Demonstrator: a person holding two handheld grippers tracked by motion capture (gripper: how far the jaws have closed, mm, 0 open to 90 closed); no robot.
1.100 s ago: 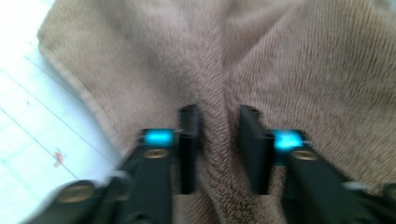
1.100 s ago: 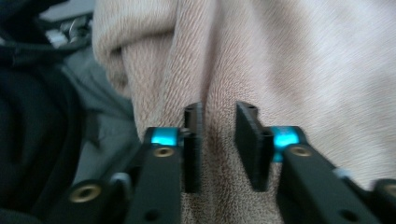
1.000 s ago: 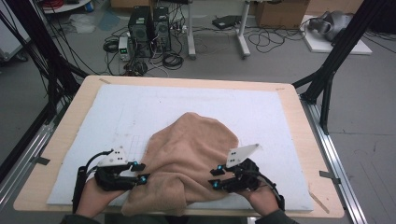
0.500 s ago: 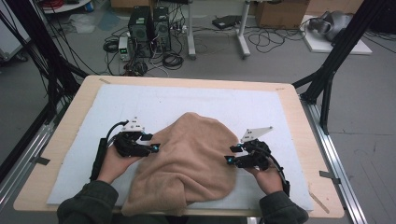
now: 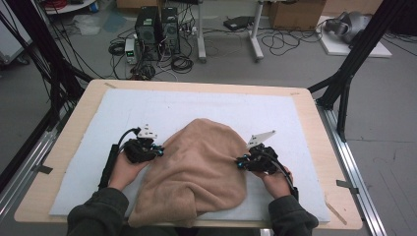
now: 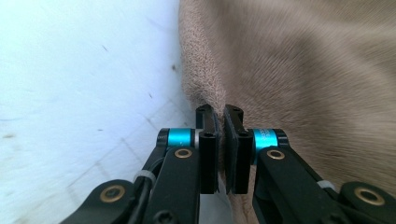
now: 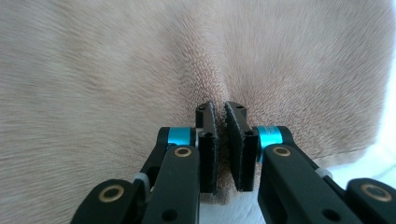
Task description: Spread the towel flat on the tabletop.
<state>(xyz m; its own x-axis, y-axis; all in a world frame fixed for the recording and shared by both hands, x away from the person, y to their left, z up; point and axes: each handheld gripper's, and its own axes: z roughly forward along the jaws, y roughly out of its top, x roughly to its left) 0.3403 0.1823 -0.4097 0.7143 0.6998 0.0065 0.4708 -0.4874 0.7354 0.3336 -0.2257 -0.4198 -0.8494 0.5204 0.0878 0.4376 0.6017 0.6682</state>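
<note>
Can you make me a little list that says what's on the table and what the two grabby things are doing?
work: handling a cloth with two grippers
cloth: tan towel, bunched up, lying on the mat
mat: white sheet covering the table top
table: wooden table
left gripper: at the towel's left edge, fingers shut on a fold
right gripper: at the towel's right side, fingers shut on a fold
hands: one behind each gripper, in dark sleeves
floor behind: computer boxes and cables
</note>
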